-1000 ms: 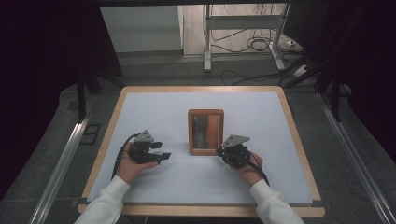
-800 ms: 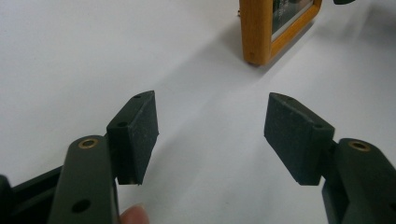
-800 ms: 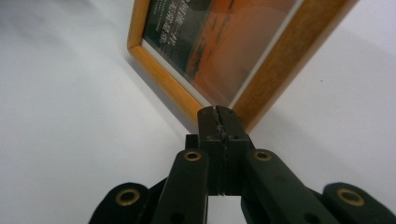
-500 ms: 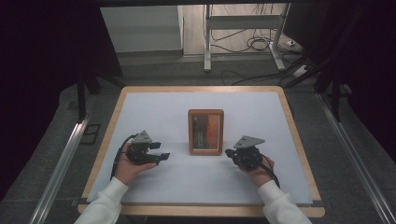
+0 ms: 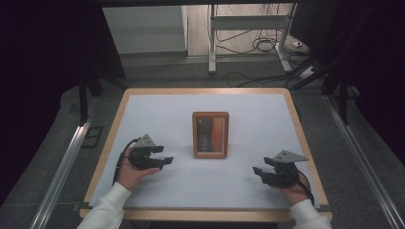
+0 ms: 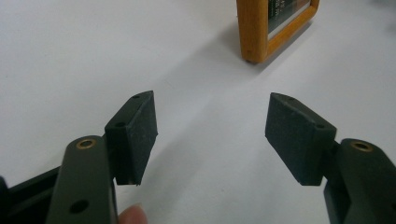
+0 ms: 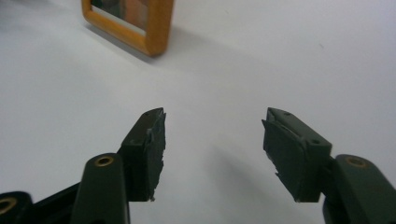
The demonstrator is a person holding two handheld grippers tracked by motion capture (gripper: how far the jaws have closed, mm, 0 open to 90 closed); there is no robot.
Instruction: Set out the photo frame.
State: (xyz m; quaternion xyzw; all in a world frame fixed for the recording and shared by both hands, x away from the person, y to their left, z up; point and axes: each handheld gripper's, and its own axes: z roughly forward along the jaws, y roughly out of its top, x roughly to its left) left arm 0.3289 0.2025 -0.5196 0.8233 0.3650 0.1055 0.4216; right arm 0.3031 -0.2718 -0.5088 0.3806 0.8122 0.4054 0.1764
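Note:
A wooden picture frame (image 5: 210,135) lies flat in the middle of the white table top (image 5: 248,114), its picture facing up. My left gripper (image 5: 165,161) rests low at the front left, jaws pointing right toward the frame, open and empty. In the left gripper view the frame's corner (image 6: 254,28) shows ahead, beyond the gap in my left gripper (image 6: 212,133). My right gripper (image 5: 258,174) sits at the front right, well clear of the frame, open and empty. The right gripper view has the frame's corner (image 7: 156,28) at upper left, far from my right gripper (image 7: 215,140).
The table has a raised wooden border (image 5: 305,138). Beyond it stand a metal stand (image 5: 248,33) and loose cables (image 5: 260,45) on the floor. Aluminium rails (image 5: 62,167) run along both sides of the table.
My right gripper has drawn back from the frame's lower right corner to the front right of the table. The left gripper has barely moved.

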